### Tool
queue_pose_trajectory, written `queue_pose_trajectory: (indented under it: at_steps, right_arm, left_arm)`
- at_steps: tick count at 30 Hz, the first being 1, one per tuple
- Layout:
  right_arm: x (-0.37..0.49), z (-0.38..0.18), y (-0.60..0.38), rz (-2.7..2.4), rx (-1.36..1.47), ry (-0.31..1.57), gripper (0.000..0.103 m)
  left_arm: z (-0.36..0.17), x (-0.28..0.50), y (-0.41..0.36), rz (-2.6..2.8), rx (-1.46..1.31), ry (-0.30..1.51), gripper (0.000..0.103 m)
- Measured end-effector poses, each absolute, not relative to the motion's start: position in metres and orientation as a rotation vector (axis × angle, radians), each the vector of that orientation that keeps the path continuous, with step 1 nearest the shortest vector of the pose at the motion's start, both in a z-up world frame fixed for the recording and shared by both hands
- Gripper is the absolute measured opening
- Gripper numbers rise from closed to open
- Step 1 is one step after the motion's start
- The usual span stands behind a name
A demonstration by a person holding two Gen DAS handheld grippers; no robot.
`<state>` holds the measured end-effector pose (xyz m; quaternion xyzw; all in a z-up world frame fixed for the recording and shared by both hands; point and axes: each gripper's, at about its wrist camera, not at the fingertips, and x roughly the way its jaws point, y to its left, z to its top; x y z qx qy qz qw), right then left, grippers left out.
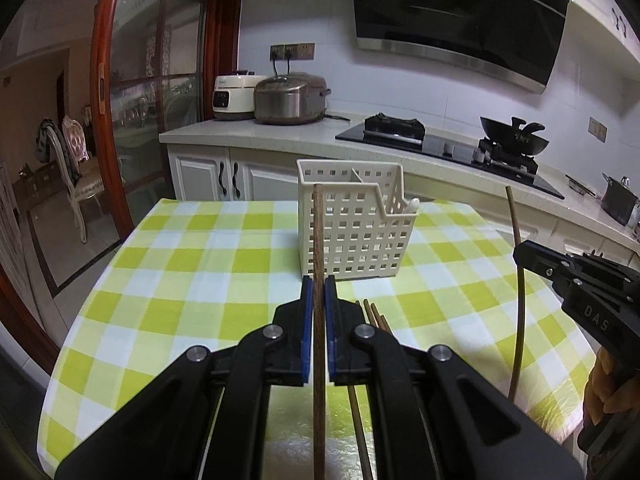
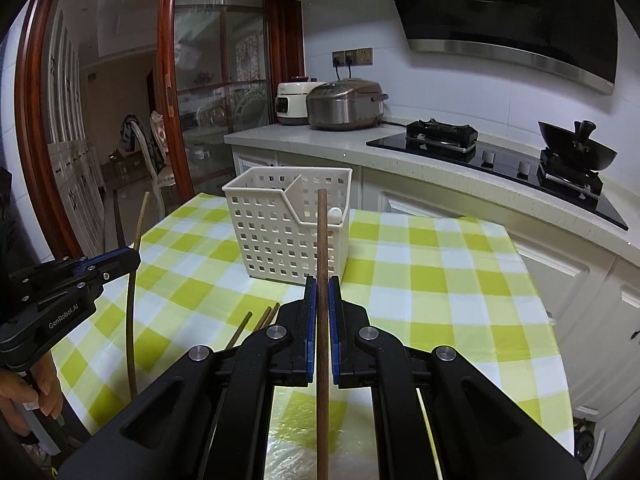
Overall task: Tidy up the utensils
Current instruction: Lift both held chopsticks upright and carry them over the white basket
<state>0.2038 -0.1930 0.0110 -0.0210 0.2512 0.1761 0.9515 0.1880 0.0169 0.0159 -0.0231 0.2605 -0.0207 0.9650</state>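
Chopsticks are held upright, one in each claw: the left gripper (image 1: 319,280) is clenched on a dark chopstick (image 1: 318,240), and the right gripper (image 2: 322,282) on its own chopstick (image 2: 322,240). The perforated white caddy (image 1: 352,236) stands on the far part of the checked tablecloth (image 1: 180,280), well beyond both tips. More chopsticks (image 1: 376,316) lie on the cloth near the left gripper. Each stick is pinched at a single point, so it could pivot and catch the caddy's rim. The white piece in the right compartment, possibly a spoon, could block entry.
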Motion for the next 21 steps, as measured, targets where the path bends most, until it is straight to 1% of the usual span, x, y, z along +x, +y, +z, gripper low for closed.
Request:
queue_pose_trajectory:
  at_steps: [21]
  right_arm:
    - [0.178,0.036,-0.191,0.370,-0.037,0.416,0.006]
  left_arm:
    - [0.039,0.163,0.016,-0.034,-0.047,0.424,0.006]
